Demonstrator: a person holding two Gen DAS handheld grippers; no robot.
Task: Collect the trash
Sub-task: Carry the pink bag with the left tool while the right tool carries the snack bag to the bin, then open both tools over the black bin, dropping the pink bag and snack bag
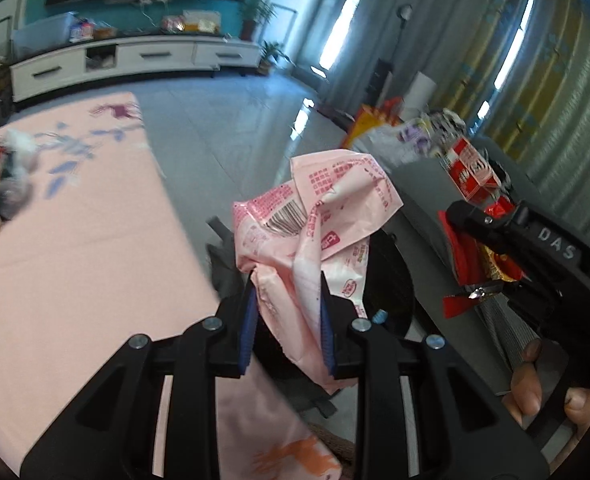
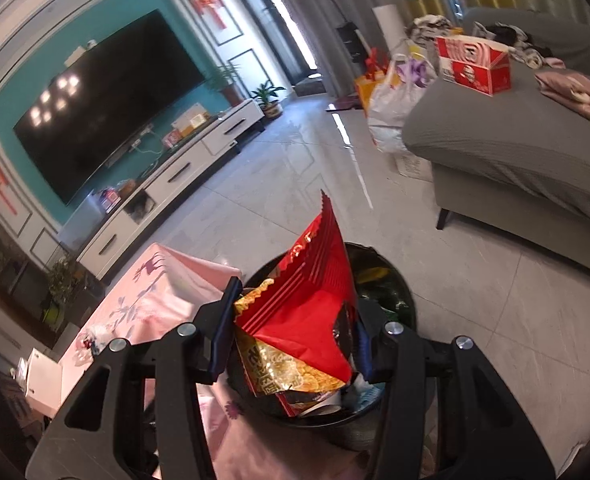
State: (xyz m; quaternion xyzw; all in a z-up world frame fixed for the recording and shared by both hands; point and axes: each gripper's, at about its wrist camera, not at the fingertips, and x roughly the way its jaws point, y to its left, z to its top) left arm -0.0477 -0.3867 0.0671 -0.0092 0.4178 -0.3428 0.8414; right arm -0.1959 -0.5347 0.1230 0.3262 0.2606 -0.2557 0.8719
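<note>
My left gripper is shut on a crumpled pink wrapper and holds it past the table's edge, above a black trash bin. My right gripper is shut on a red and gold snack wrapper and holds it directly over the black trash bin, which has trash inside. In the left wrist view the right gripper shows at the right with the red wrapper in it. More trash lies on the far left of the pink tablecloth.
The pink-clothed table stands left of the bin. A grey sofa with a red box stands to the right, with bags beside it. A white TV cabinet runs along the far wall.
</note>
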